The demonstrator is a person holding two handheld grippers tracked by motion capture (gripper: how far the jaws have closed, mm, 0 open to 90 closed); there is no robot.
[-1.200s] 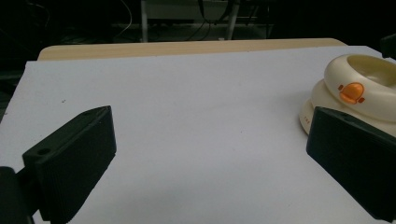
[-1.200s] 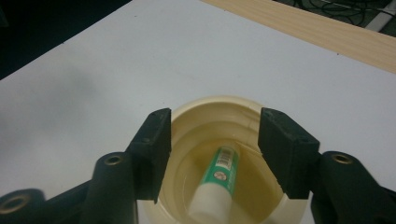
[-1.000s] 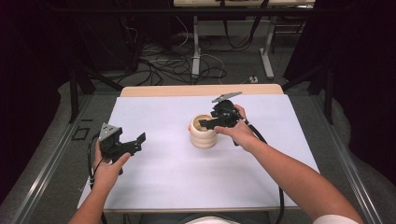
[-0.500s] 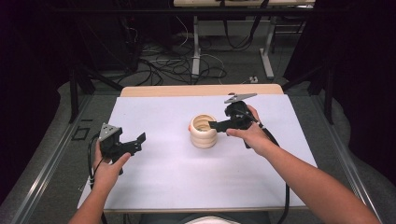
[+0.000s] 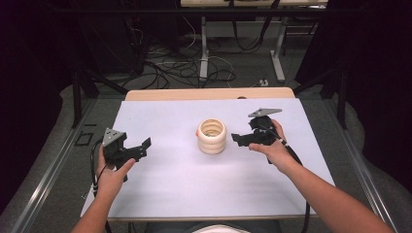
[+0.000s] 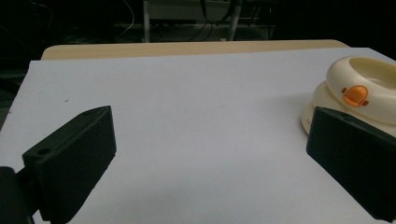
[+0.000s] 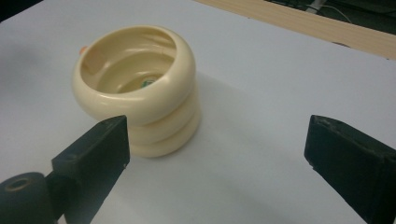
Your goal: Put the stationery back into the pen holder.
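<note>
Right gripper (image 5: 241, 140): I see jaws spread wide, empty, just right of the cream stacked rings (image 5: 212, 136).
Left gripper (image 5: 141, 147): jaws spread, empty, well apart from the stack.
Rings: mid-table, upright.
White table cover (image 5: 184, 184): bare room on all sides.
Left gripper view: orange mark (image 6: 355, 95) on the top ring.

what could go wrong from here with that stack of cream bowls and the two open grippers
1. The three cream bowls stand stacked and unheld. If the right gripper, open close beside them, swings back, a jaw might knock the stack over or slide it.
2. Gripping just the top bowl's rounded rim could let it slip or drag the lower bowls along.
3. The left gripper is open and well away, so it likely cannot steady the stack in time.
</note>
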